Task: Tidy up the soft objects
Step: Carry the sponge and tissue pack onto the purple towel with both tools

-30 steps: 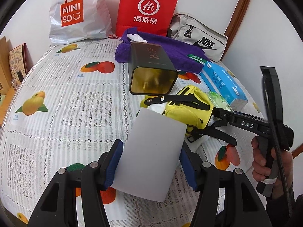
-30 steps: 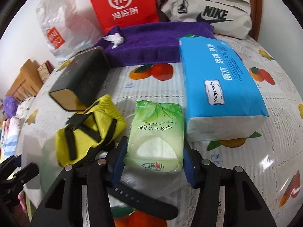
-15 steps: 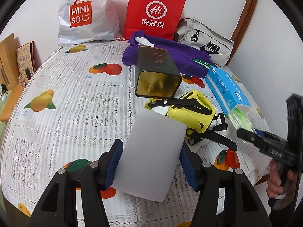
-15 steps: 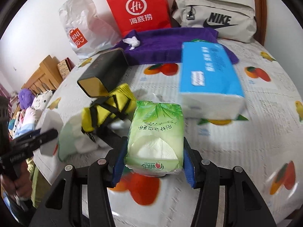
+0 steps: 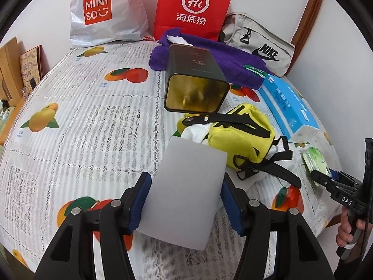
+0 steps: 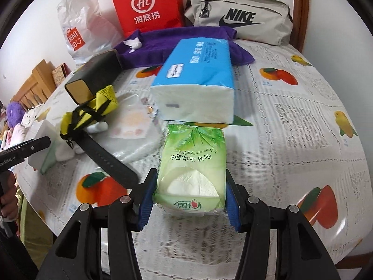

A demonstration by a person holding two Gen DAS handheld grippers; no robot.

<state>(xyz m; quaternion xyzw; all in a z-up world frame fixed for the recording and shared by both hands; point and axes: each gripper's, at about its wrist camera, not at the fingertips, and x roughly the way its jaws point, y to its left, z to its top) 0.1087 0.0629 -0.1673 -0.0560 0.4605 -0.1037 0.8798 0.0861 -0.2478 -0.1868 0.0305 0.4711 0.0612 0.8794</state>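
I've got the left gripper [image 5: 185, 200] clamping a white foam block [image 5: 186, 186] and the right gripper [image 6: 188, 198] pinching a green tissue pack [image 6: 192, 163] above the table; its slick wrapper could slide out if I tilt

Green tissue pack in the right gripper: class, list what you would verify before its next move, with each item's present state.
1. Right gripper shut on green tissue pack: ok.
2. Pack lifted off the table: cannot tell.
3. Left gripper shut on white foam block: ok.
4. Blue tissue pack close ahead of the green one: not ok.
5. The two grippers apart: ok.
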